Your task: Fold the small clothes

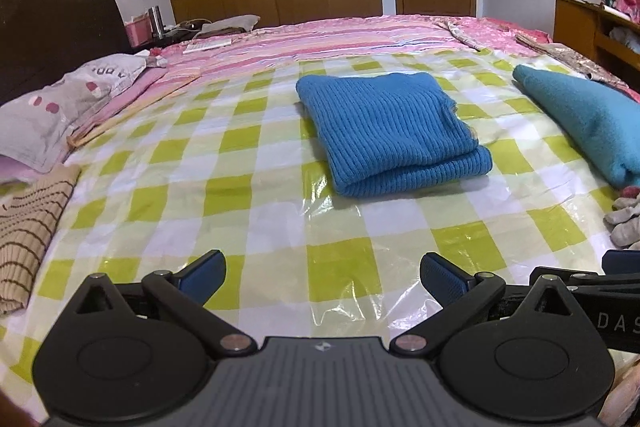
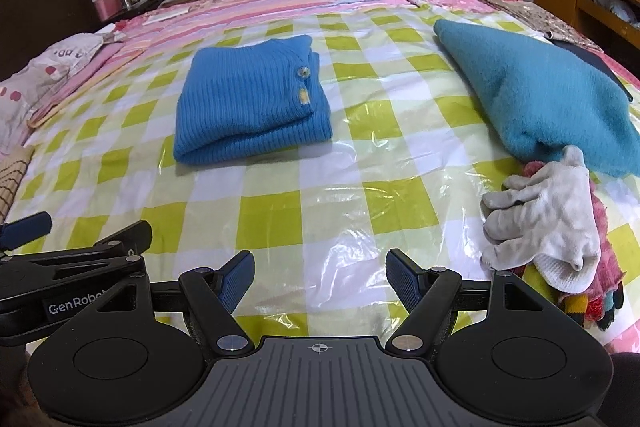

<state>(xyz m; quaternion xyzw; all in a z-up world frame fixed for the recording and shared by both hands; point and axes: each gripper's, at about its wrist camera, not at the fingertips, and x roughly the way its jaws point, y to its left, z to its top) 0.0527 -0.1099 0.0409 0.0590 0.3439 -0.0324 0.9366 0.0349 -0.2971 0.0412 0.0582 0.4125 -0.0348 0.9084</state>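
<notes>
A blue ribbed knit garment (image 1: 390,131) lies folded on the green-and-white checked plastic sheet (image 1: 248,187) on the bed; it also shows in the right wrist view (image 2: 250,107), with two buttons on top. My left gripper (image 1: 322,275) is open and empty, low over the sheet, well short of the garment. My right gripper (image 2: 320,277) is open and empty, beside the left gripper (image 2: 60,251), also short of the garment.
A teal fleece garment (image 2: 540,87) lies at the right. White gloves (image 2: 548,211) rest on pink and coloured small items at the near right. A beige striped knit (image 1: 28,227) lies at the left. Pillows (image 1: 52,111), a headboard and a wooden cabinet border the bed.
</notes>
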